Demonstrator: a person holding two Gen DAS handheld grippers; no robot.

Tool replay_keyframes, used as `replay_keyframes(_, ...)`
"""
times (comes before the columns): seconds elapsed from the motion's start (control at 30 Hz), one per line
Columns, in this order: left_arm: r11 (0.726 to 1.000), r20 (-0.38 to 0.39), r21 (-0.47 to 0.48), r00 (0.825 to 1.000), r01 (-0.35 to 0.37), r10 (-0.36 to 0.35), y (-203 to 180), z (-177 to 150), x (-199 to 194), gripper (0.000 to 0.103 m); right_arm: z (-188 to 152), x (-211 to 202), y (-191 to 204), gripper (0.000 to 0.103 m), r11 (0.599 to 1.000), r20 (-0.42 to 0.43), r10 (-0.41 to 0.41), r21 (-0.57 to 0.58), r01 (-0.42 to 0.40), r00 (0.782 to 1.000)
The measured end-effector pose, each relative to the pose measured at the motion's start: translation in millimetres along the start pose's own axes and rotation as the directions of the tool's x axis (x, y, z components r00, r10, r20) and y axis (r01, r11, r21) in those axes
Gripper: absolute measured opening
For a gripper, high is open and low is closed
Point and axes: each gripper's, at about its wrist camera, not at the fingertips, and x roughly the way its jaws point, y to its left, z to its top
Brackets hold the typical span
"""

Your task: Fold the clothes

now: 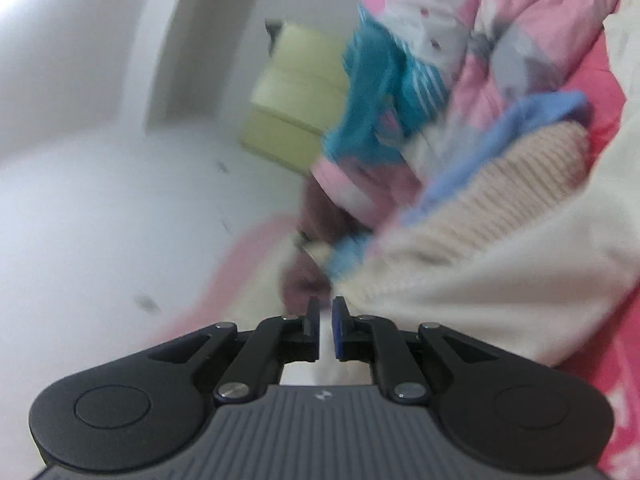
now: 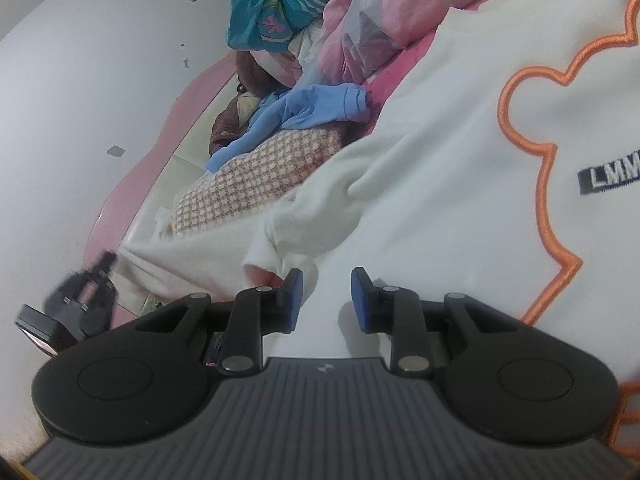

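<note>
A cream sweatshirt (image 2: 440, 160) with an orange bear outline and a black label lies spread on the bed; in the left wrist view, which is blurred, the sweatshirt (image 1: 500, 280) fills the right side. My right gripper (image 2: 326, 280) hovers low over it, jaws apart and nothing between them, with a turned sleeve cuff (image 2: 264, 256) just left of its left finger. My left gripper (image 1: 326, 312) shows only a narrow slit between its pads, and I see no cloth pinched there. From the right wrist view the left gripper (image 2: 108, 260) sits at the sweatshirt's stretched far-left corner.
A pile lies beyond the sweatshirt: a blue garment (image 2: 320, 108), a pink-and-white checked knit (image 2: 256, 176), a teal garment (image 2: 264, 12), a pink quilt (image 2: 380, 12) and a brown plush (image 2: 240, 92). The pink bed edge (image 2: 132, 184) borders white floor (image 2: 80, 80). A yellow box (image 1: 292, 92) stands by the wall.
</note>
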Motion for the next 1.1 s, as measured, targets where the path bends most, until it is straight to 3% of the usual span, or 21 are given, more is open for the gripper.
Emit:
replay_keyframes(0.07,0.995,-0.062,-0.087,0.996,0.051,-0.056,9,-10,-1,0.012,0,0,0,0.026,1.0,-0.001,0.002,-0.001,-0.002,1.0)
replay_keyframes(0.17,0.974,-0.12,-0.212,0.988,0.073,-0.1,28,-27,-5,0.015,0,0,0,0.027,1.0,-0.002,0.004,-0.005,-0.004,1.0)
replay_keyframes(0.27,0.918,-0.167,-0.383,0.97,0.1,-0.175,51,-47,-11,0.017,-1,-1,0,0.027,1.0,-0.002,0.009,-0.005,-0.009,1.0)
replay_keyframes(0.33,0.843,-0.174,-0.519,0.949,0.14,-0.264,62,-65,-17,0.019,-1,-1,-1,0.027,1.0,-0.001,0.013,-0.001,-0.013,1.0)
replay_keyframes(0.43,0.681,-0.133,-0.7,0.899,0.212,-0.417,64,-97,-23,0.029,-1,-1,-1,0.027,1.0,0.001,0.012,-0.002,-0.012,1.0)
replay_keyframes(0.47,0.64,-0.115,-0.733,0.884,0.233,-0.454,58,-106,-26,0.03,-1,-1,0,0.027,1.0,0.0,0.007,-0.005,-0.007,1.0)
replay_keyframes(0.53,0.565,-0.08,-0.779,0.851,0.271,-0.519,45,-124,-29,0.032,-1,0,5,0.027,1.0,-0.008,-0.017,-0.018,0.017,1.0)
replay_keyframes(0.6,0.515,-0.04,-0.796,0.821,0.318,-0.569,29,-134,-28,0.037,-2,1,16,0.029,0.996,-0.024,-0.066,-0.054,0.064,0.998)
replay_keyframes(0.67,0.503,-0.016,-0.787,0.803,0.357,-0.595,17,-139,-25,0.041,-6,3,33,0.031,0.992,-0.037,-0.097,-0.088,0.093,0.995)
replay_keyframes(0.77,0.514,-0.015,-0.773,0.799,0.372,-0.601,5,-147,-20,0.042,-16,14,75,0.031,0.987,-0.089,-0.069,-0.154,0.055,0.994)
replay_keyframes(0.87,0.478,-0.015,-0.805,0.793,0.352,-0.609,3,-160,-12,0.042,-31,42,128,0.031,0.962,-0.155,-0.073,-0.272,0.028,0.985)
replay_keyframes(0.93,0.437,-0.021,-0.84,0.785,0.323,-0.619,4,-172,-3,0.042,-52,70,166,0.033,0.915,-0.205,-0.093,-0.404,0.002,0.974)
replay_keyframes(1.0,0.387,-0.022,-0.875,0.774,0.292,-0.633,7,-184,6,0.042,-82,99,200,0.04,0.823,-0.238,-0.139,-0.568,-0.021,0.961)
replay_keyframes(1.07,0.341,-0.013,-0.9,0.765,0.272,-0.644,9,-194,13,0.042,-121,127,227,0.042,0.665,-0.24,-0.201,-0.745,-0.047,0.95)
replay_keyframes(1.1,0.332,-0.009,-0.904,0.765,0.269,-0.644,10,-198,14,0.042,-140,139,236,0.043,0.577,-0.235,-0.226,-0.814,-0.064,0.945)
